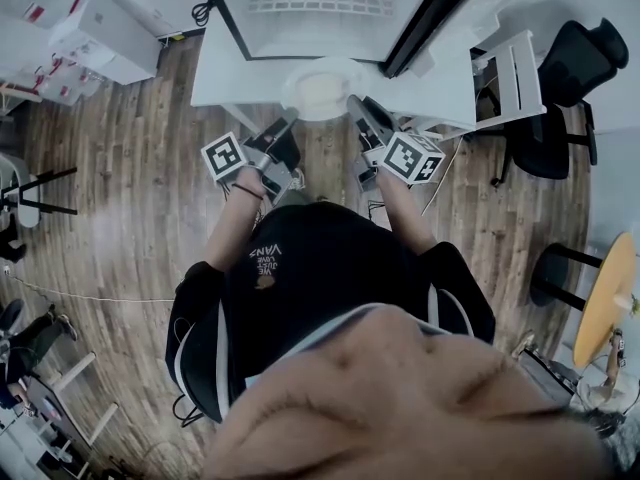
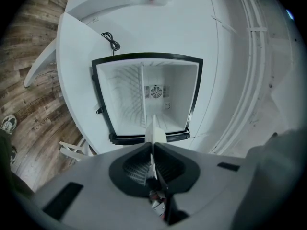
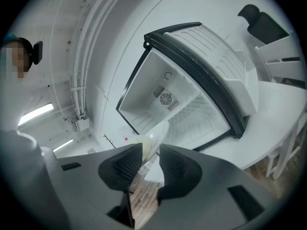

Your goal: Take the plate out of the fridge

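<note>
Head view, looking steeply down past the person's dark shirt: the white plate point(image 1: 320, 90) hangs level just outside the open front of the fridge point(image 1: 330, 3), over the edge of the white surface point(image 1: 215, 73) that the fridge stands on. The left gripper point(image 1: 287, 125) holds the plate's left rim and the right gripper point(image 1: 353, 105) its right rim, each gripper carrying a marker cube point(image 1: 225, 158). The fridge door point(image 1: 440, 13) stands swung open to the right, a black chair point(image 1: 565, 83) is beyond it, and a wooden floor point(image 1: 120, 218) lies below. Left gripper view: the left gripper point(image 2: 153, 150) has its jaws closed tight on the plate point(image 2: 155, 132), seen edge-on as a thin white blade rising between the pads. Ahead, the fridge point(image 2: 100, 102) gapes open with a round fan point(image 2: 156, 91) on its back wall; the plate is clear of the cavity. Right gripper view: the right gripper point(image 3: 146, 152) has its jaws partly closed around the plate point(image 3: 154, 139), whose pale rim lies against the left pad. Beyond it the fridge point(image 3: 139, 104) is open, its door point(image 3: 216, 56) swung up to the right.
</note>
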The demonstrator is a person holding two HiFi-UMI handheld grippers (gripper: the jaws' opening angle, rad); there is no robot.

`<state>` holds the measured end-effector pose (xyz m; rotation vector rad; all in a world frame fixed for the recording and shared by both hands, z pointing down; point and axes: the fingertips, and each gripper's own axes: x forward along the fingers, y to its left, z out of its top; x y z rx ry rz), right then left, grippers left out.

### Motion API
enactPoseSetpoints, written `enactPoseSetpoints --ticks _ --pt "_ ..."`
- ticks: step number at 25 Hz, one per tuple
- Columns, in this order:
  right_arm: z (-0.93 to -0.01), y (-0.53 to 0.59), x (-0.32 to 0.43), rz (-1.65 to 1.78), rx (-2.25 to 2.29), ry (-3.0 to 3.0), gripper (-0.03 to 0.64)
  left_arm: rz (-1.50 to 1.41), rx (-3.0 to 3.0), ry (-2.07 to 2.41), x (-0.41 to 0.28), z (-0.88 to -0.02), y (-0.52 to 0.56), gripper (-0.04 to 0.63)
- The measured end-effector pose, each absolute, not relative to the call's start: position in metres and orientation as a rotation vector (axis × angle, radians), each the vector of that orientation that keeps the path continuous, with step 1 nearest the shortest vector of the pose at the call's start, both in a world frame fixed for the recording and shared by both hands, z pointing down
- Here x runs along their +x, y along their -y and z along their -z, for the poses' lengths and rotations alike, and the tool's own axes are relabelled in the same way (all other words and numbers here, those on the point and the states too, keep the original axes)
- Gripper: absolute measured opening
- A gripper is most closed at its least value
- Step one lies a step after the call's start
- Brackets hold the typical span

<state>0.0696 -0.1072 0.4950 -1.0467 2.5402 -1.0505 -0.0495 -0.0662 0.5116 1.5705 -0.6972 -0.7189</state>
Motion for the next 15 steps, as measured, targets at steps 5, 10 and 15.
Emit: enactPoseSetpoints --ticks 5,10,15 --pt "-0.496 0.093 0.077 1.053 -1.038 -2.555 0.117 0.723 1.573 0.700 -0.042 -0.513 0.051 0.032" --pt "-0.496 0.082 0.081 1.056 -1.033 -2.558 0.117 0.728 1.564 0.698 -0.037 -0.513 0.039 0.032" --pt "-0.498 0.074 0.079 1.058 -1.038 -2.552 0.117 0.723 1.564 0.696 -0.040 -0.515 0.032 0.032"
